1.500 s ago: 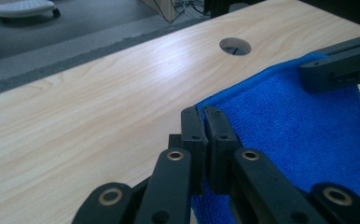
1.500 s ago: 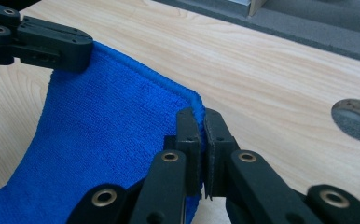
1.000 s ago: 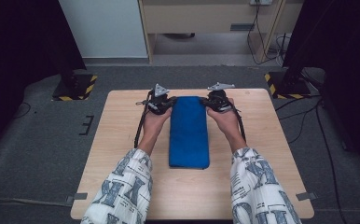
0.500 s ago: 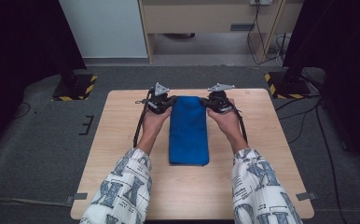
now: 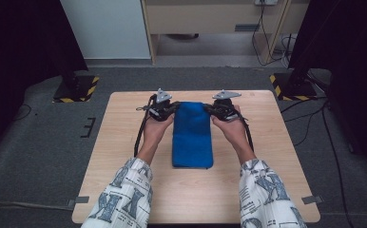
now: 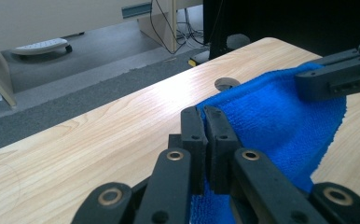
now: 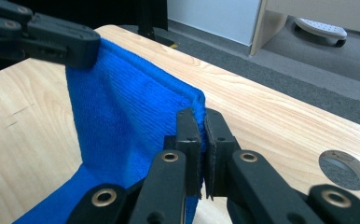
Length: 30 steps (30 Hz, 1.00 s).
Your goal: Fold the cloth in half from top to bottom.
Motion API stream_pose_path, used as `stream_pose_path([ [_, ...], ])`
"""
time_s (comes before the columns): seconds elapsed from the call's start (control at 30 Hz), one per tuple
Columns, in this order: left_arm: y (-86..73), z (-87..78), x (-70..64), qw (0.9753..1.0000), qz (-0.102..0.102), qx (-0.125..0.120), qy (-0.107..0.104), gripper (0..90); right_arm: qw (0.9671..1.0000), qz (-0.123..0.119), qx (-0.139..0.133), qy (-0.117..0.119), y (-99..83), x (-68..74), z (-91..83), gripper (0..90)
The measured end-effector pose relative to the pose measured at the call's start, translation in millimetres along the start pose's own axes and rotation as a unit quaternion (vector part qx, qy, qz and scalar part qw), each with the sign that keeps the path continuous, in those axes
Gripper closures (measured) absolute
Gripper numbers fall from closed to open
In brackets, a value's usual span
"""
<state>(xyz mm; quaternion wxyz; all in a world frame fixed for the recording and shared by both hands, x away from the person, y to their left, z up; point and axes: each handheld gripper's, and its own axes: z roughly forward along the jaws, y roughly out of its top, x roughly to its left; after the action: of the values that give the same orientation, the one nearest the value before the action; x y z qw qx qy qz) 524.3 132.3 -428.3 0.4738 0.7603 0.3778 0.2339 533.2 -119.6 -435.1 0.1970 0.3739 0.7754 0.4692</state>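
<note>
- The blue towel lies folded into a long strip in the middle of the wooden table, running from the far side toward the person; its far end is lifted off the wood and its near end rests flat.
- The left gripper has its 2 jaws pressed together on the towel's far left corner — the cloth edge sits right between them in the left gripper view.
- The right gripper pinches the far right corner the same way, with the towel's hem caught between its closed jaws and the cloth hanging in a steep sheet below.
- Compared with 1 second ago, almost nothing has moved: both hands sit at the same 2 corners and the strip keeps the same outline, though the grip seems settled now.
- That stillness suggests the grasp is done and the next move — probably lifting the far end and carrying it toward the near end for another fold — has not begun.
- No box, bin or basket stands on the table; the only opening is a round cable hole in the tabletop, just beside the right corner of the towel, and nothing sits in it.
- Beyond the table lie grey carpet and pale cabinets.
</note>
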Motion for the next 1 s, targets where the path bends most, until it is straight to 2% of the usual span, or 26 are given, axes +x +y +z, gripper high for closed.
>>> stream_pose_path([
  [0.27,0.9,-17.4,-8.2,0.9998,0.018,0.003,-0.009,87.6,0.9999,-0.008,-0.012,0.008,-5.4,9.4,-13.1,86.9],
  [0.4,-0.6,-21.6,-8.7,0.9998,0.016,0.007,-0.011,87.6,0.9998,-0.002,-0.017,0.012,-8.2,11.4,-17.0,87.0],
  [0.73,-4.6,-27.8,-18.3,0.9992,0.026,0.015,-0.024,87.5,0.9997,-0.012,-0.014,0.014,-15.8,14.8,-26.5,87.0],
  [1.0,-13.6,-33.8,-21.2,0.9991,0.023,0.019,-0.03,87.4,0.9994,-0.022,-0.009,0.024,-23.1,22.2,-34.1,86.9],
])
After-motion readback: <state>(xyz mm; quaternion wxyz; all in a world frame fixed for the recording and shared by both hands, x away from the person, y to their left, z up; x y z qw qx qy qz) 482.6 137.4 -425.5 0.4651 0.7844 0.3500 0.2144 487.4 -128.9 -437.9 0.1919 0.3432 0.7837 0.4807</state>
